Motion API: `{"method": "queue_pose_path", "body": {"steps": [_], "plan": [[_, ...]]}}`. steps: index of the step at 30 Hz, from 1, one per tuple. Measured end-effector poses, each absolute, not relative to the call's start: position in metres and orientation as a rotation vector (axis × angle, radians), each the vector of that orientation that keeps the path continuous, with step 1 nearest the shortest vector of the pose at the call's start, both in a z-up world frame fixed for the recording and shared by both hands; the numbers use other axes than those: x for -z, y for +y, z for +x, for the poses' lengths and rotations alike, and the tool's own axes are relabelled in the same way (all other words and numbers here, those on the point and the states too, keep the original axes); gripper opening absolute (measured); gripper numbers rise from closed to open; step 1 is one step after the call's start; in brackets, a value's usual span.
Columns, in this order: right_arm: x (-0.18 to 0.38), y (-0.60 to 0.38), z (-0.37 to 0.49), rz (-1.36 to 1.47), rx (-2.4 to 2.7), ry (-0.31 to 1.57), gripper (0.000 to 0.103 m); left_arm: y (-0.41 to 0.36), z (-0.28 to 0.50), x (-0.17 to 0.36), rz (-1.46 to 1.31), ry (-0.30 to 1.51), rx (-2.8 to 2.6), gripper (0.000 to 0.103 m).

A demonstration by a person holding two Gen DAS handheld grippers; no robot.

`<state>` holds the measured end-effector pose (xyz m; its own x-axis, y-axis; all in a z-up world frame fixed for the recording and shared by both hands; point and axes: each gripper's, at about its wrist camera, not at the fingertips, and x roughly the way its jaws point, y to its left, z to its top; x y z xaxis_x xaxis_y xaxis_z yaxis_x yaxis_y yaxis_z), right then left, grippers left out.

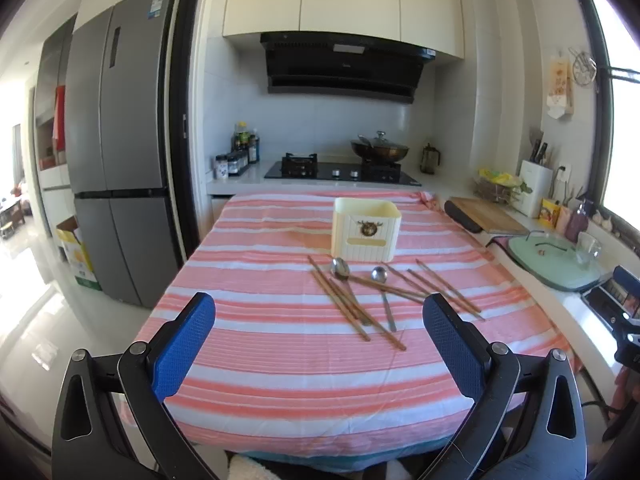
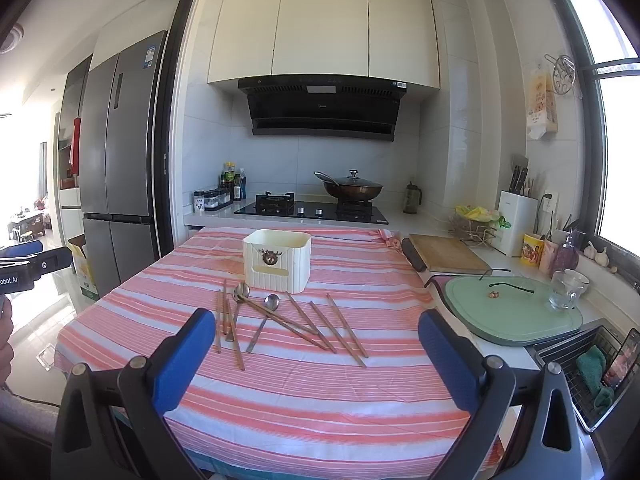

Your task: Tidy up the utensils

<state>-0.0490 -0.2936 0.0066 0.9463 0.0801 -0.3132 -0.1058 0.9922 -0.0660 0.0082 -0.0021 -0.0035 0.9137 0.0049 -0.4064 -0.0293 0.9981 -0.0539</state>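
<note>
A cream utensil holder (image 1: 366, 229) (image 2: 277, 260) stands upright toward the far side of a table under a pink-and-white striped cloth (image 1: 280, 360) (image 2: 320, 392). In front of it lie two metal spoons (image 1: 341, 270) (image 2: 271, 303) and several wooden chopsticks (image 1: 352, 308) (image 2: 340, 330), scattered and crossing each other. My left gripper (image 1: 320, 336) hovers over the near part of the table, open, with nothing between its blue pads. My right gripper (image 2: 316, 344) hangs likewise short of the utensils, open and empty.
To the right runs a counter with a wooden cutting board (image 2: 444, 254), a green board (image 2: 516, 308), a glass (image 2: 564, 290) and a knife block (image 2: 516, 216). Behind the table are a stove with a lidded wok (image 2: 352, 188) and bottles. A grey fridge (image 1: 116, 152) stands at left.
</note>
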Motion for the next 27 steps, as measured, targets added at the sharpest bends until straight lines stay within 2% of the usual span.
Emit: {"method": "queue_pose_path", "body": {"steps": [27], "plan": [[-0.0056,-0.2902,-0.0484,-0.078,-0.102,0.308,0.103,-0.0059,0.0069,0.0002,-0.057,0.408,-0.018,0.103]]}}
